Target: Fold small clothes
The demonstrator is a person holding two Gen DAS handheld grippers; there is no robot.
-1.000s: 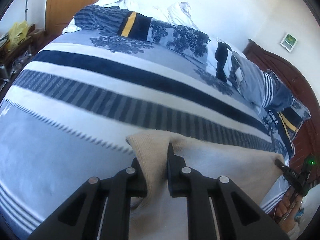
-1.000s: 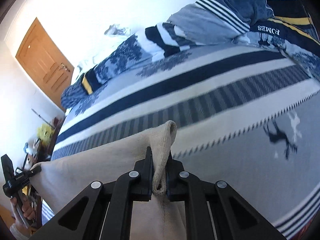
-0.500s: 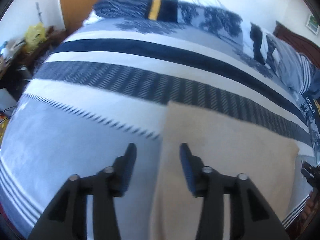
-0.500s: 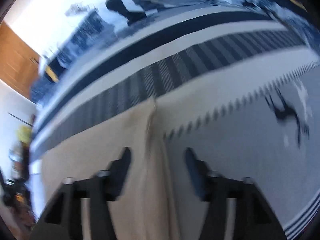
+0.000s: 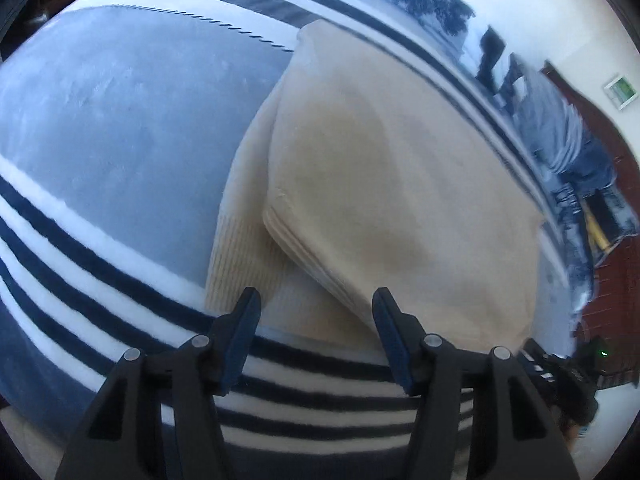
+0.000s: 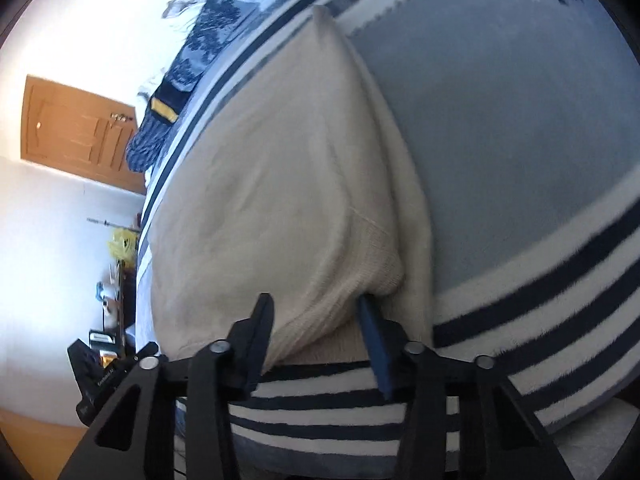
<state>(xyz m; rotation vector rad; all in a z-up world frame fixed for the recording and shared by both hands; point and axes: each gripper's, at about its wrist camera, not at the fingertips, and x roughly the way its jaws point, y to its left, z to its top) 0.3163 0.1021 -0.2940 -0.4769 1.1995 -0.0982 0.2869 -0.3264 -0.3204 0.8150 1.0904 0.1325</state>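
Note:
A beige knitted garment (image 5: pixel 392 184) lies folded over itself on the striped bed cover, its ribbed hem near the front edge of the bed. It also shows in the right wrist view (image 6: pixel 280 184). My left gripper (image 5: pixel 316 312) is open and empty just in front of the garment's near left corner. My right gripper (image 6: pixel 316 312) is open at the near right corner, with a ribbed fold of the garment lying loosely between its fingers.
The blue, white and navy striped bed cover (image 5: pixel 120 128) spreads under the garment. Piled bedding and pillows (image 5: pixel 560 128) lie along the far side. A wooden door (image 6: pixel 76 128) and a cluttered side table (image 6: pixel 116 248) stand at the left.
Both grippers let go of the garment's corners, opened, and drew back toward the bed's front edge. The garment now lies folded on the cover.

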